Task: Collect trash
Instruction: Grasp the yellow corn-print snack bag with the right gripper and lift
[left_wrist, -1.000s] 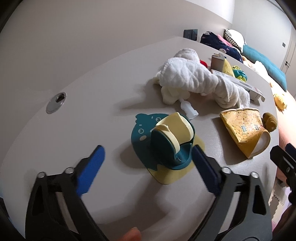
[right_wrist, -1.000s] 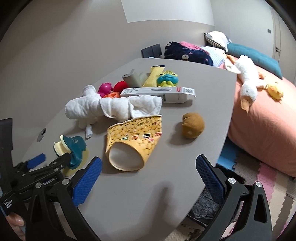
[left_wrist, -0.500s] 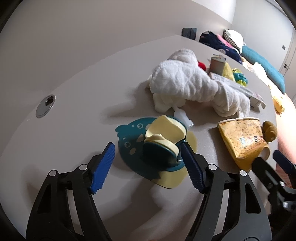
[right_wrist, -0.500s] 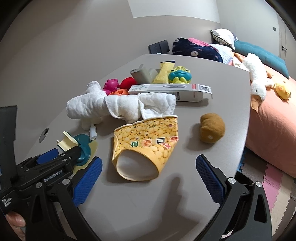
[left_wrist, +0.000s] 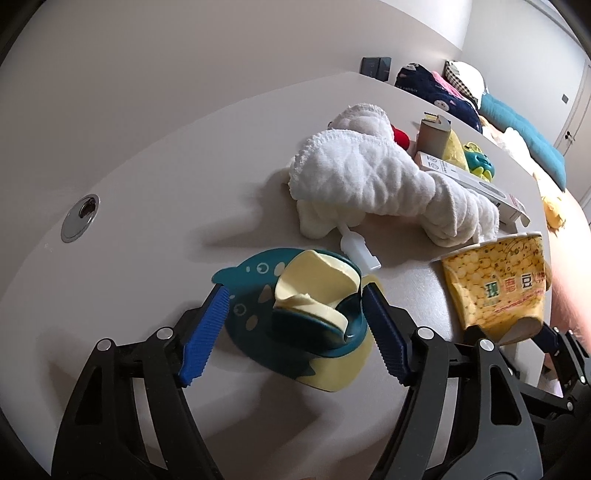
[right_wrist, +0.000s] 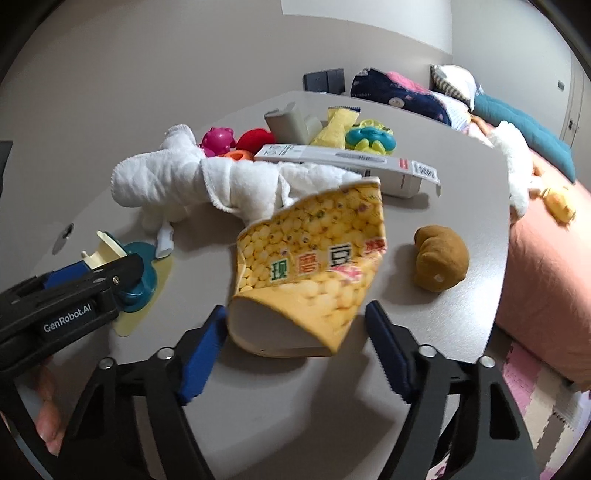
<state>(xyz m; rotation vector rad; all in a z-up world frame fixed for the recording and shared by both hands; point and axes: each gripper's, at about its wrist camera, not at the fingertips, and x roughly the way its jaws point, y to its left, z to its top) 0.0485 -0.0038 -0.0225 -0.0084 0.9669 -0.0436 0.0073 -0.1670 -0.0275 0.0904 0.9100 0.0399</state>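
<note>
Nearest in the right wrist view, the right tool (right_wrist: 295, 343) has come down and forward to the crushed yellow paper cup (right_wrist: 310, 273), which a moment ago lay well ahead of it. Its jaws, fully wide half a second ago, are closing now, with the open end of the cup between them; the left pad looks just at the cup's edge, the right pad has a small gap, so nothing is held yet.

The left tool (left_wrist: 295, 332) has also advanced. Its jaws have narrowed and now stand about half open on both sides of the teal and cream holder (left_wrist: 317, 302), which sits on its fish-shaped base on the counter (left_wrist: 147, 192). Whether the pads press it I cannot tell; it seems not gripped.

I judge both hands are starting pickups together, the cup being the clearer piece of trash.

Farther away lie the white towel (right_wrist: 192, 177), the brown plush (right_wrist: 439, 262) and the long box (right_wrist: 351, 162), untouched.
</note>
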